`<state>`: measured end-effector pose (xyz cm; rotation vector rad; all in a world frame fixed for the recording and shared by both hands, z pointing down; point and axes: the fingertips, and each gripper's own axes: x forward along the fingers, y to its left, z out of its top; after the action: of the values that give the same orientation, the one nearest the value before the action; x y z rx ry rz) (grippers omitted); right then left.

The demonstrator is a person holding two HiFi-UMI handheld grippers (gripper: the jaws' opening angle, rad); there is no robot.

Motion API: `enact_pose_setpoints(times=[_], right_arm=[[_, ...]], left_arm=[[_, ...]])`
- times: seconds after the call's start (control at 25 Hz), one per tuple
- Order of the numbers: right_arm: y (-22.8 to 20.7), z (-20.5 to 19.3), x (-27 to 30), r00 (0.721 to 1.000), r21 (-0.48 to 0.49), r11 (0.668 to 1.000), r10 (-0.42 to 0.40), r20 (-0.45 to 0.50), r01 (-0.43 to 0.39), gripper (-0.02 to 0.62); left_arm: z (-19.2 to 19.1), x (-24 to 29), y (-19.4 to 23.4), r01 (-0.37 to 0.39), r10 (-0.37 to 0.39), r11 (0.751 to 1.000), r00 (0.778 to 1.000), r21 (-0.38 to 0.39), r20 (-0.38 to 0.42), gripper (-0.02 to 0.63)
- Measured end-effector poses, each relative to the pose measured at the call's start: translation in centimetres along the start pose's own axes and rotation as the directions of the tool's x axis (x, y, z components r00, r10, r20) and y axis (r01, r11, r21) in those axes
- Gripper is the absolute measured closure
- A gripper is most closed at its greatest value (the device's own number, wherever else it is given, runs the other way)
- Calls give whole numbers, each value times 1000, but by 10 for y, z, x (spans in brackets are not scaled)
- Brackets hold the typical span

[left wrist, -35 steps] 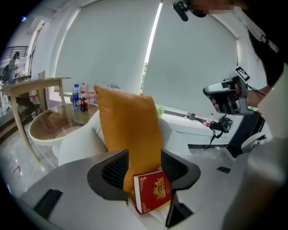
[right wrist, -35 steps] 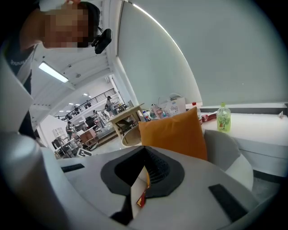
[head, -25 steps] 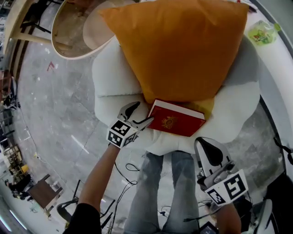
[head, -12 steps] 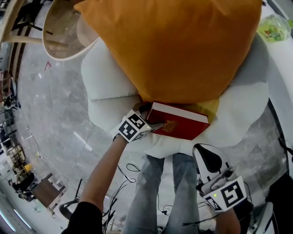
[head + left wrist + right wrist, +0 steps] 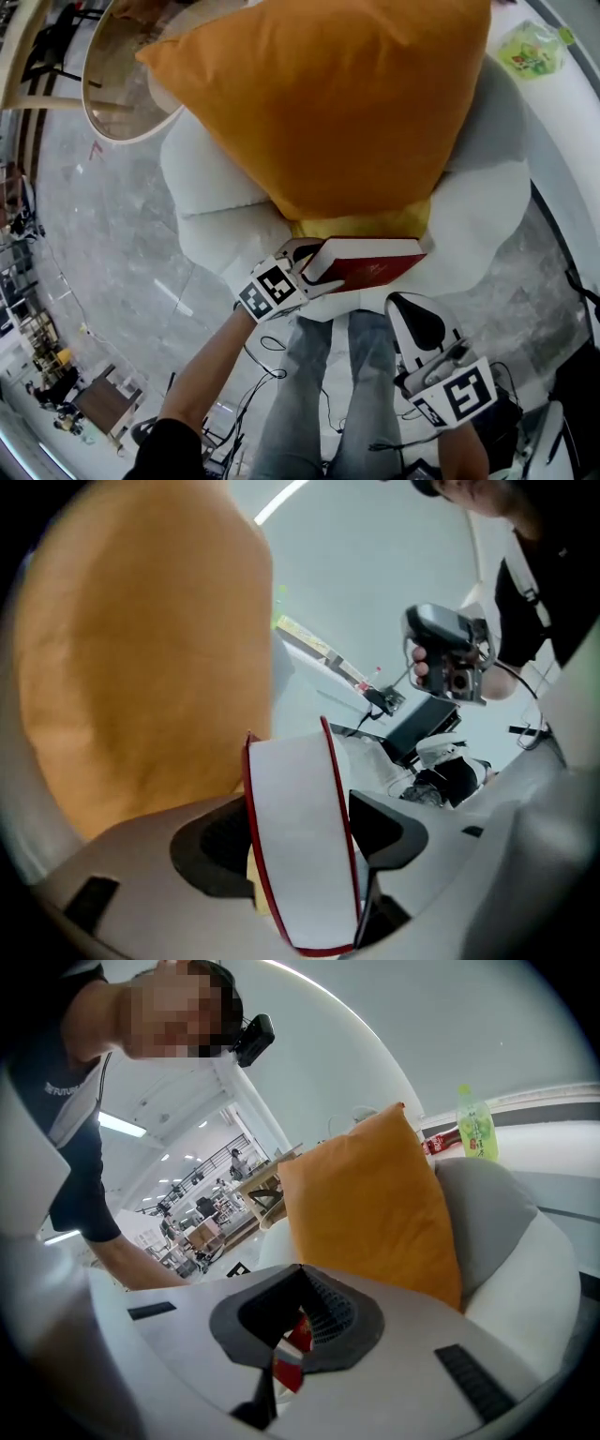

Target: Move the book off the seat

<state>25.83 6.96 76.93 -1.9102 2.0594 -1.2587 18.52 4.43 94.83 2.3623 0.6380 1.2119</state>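
A red hardback book (image 5: 375, 267) with white page edges (image 5: 291, 789) rests at the front of the white armchair seat (image 5: 469, 216), below a big orange cushion (image 5: 328, 103). It is tipped up so its page edge faces me. My left gripper (image 5: 314, 267) holds the book's left end. Its jaws are closing, and the pads (image 5: 380, 832) press on both covers in the left gripper view (image 5: 298, 855). My right gripper (image 5: 417, 323) hangs shut and holds nothing, over my legs and in front of the seat. A sliver of the red book (image 5: 298, 1335) shows past its jaws (image 5: 281, 1363).
A round wooden table (image 5: 112, 84) stands left of the chair. A green bottle (image 5: 530, 52) sits on the white counter behind it at the right. My legs (image 5: 323, 394) are against the seat's front. Cables lie on the grey floor (image 5: 112, 253).
The left gripper went from beside the flat book onto its left end and closed on it. The book has tipped up from flat. The right gripper stayed put.
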Motion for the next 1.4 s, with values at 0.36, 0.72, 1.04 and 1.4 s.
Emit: enact_pose_setpoints(times=[0.36, 0.72, 1.04, 1.4], right_arm=[[-8, 28, -41, 998, -24, 999, -39, 42, 40, 581], [11, 76, -89, 997, -93, 994, -48, 61, 54, 581], [57, 152, -118, 995, -199, 980, 8, 104, 13, 581], [159, 233, -134, 978, -336, 937, 150, 144, -94, 581]], left_arm=[[3, 34, -25, -74, 72, 995, 996, -60, -48, 337], [40, -31, -46, -177, 179, 975, 984, -134, 6, 357], [109, -145, -75, -338, 396, 899, 898, -280, 189, 359], [162, -329, -159, -440, 664, 739, 602, -509, 444, 359]])
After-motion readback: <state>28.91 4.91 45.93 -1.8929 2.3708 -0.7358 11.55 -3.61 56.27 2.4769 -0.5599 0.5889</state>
